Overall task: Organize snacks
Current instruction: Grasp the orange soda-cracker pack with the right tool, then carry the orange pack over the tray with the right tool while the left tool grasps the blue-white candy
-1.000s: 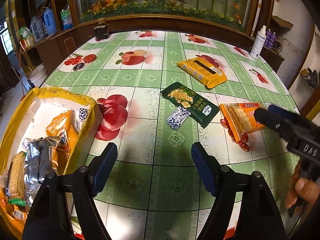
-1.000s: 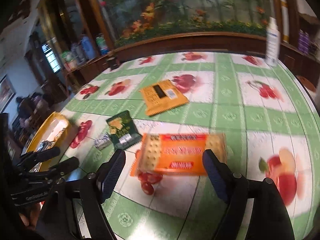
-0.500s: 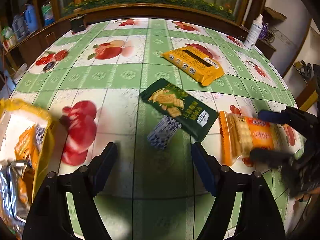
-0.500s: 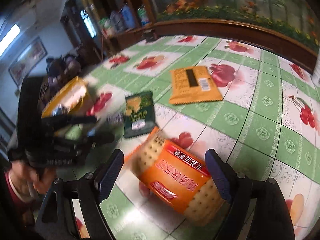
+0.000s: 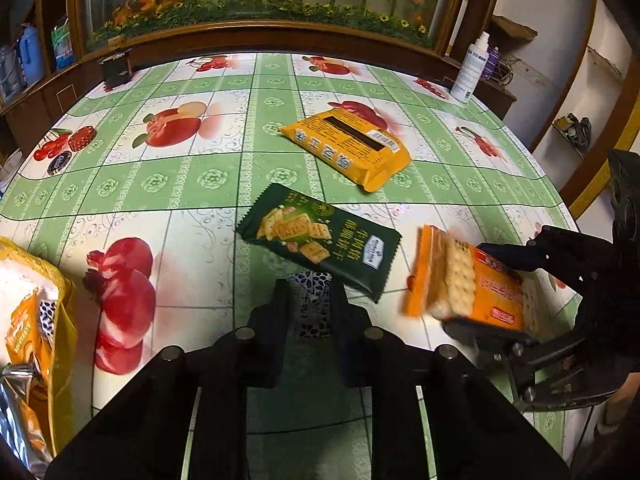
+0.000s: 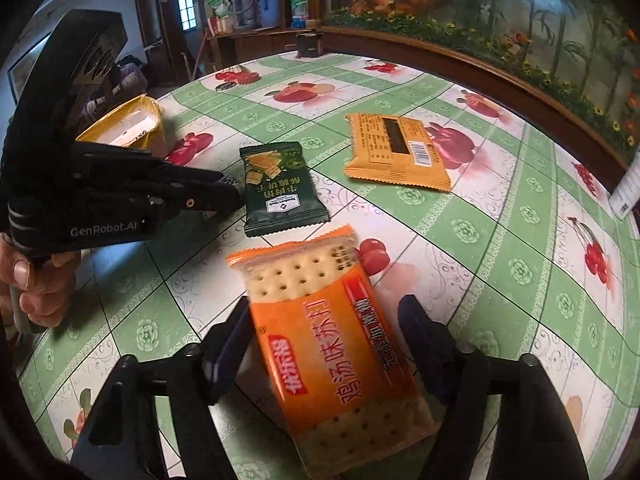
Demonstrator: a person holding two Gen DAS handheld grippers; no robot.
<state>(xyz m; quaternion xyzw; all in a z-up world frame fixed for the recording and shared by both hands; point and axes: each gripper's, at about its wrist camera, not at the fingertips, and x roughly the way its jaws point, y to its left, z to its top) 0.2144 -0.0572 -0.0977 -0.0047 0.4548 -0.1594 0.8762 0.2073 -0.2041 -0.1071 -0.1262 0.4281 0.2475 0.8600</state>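
Left hand-held gripper (image 5: 308,308) is squeezed nearly shut on the little blue-and-white patterned snack packet (image 5: 310,300), right at the near edge of the bench (image 5: 224,160). The packet only pokes a short way past the fingertips, so I'd guess that grip is fine, though I can't tell if it's lifted off the cloth or just pinched in place. Right hand-held gripper (image 6: 324,344) is the sketchy one: its jaws stand about half open, closed in against the two long sides of the orange soda cracker pack (image 6: 336,344), which looks raised and tilted off the bench. It's a slippery wrapper held across its width, most of its length sticking out forward, so a quick swing toward the left could let it twist or slide out. Squeeze too hard and the crackers probably crack

Pose-wise, the left one points straight ahead and low; the right one comes in from the right side, angled leftward, with the other gripper's holding hand (image 6: 36,284) visible at the near left in its view. Yellow snack bag (image 5: 44,344) sits open at the near left with packets already in it. Further out, the dark green cracker packet (image 5: 320,240) lies flat mid-bench, and the yellow biscuit pack (image 5: 348,148) beyond it, both untouched
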